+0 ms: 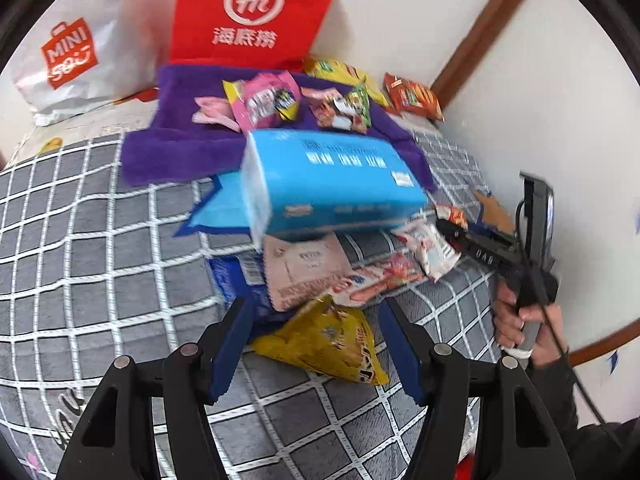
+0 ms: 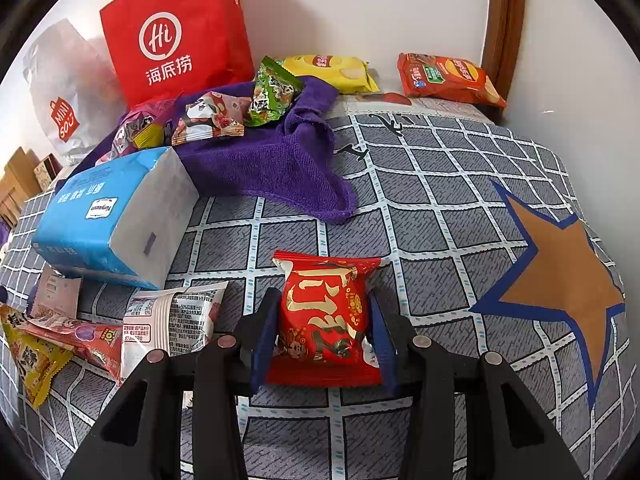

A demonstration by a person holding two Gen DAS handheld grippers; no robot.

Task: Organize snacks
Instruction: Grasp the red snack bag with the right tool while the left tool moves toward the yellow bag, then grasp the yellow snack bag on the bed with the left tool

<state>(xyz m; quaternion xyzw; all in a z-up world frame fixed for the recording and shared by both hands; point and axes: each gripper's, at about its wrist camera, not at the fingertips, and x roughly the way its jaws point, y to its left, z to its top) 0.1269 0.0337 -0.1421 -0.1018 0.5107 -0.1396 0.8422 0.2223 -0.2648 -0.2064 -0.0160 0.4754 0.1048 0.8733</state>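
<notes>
Two views along hand-held grippers, over a bed with a grey checked cover [image 2: 420, 208].

Right gripper [image 2: 324, 328]: blue pads pressed on both sides of a red snack packet with gold lettering [image 2: 326, 316], packet clamped upright between them, its lower edge near the cover. Just left of the jaws, a white snack packet [image 2: 176, 320] lying flat, overlapped by a long red-wrapped snack [image 2: 76, 338] and a yellow packet [image 2: 34, 360] farther left. Ahead and to the left, a blue tissue pack [image 2: 112, 216] resting on the pile. Farther ahead, a rumpled purple towel [image 2: 264, 160] bearing a green packet [image 2: 272, 96] and a red-and-white panda packet [image 2: 212, 120]. Beyond the towel, a yellow chip bag [image 2: 332, 70] and an orange chip bag [image 2: 448, 78] near the wall. Standing at the far left, a red paper bag [image 2: 172, 36] and a white shopping bag [image 2: 68, 92].

Left gripper [image 1: 314, 334]: jaws apart, nothing clamped, fingers on either side of a yellow snack bag [image 1: 332, 340] lying directly below and ahead; contact not discernible. Just ahead, a pale pink packet [image 1: 304, 268] under the blue tissue pack. To the right, a hand [image 1: 524, 320] holding the other gripper.
</notes>
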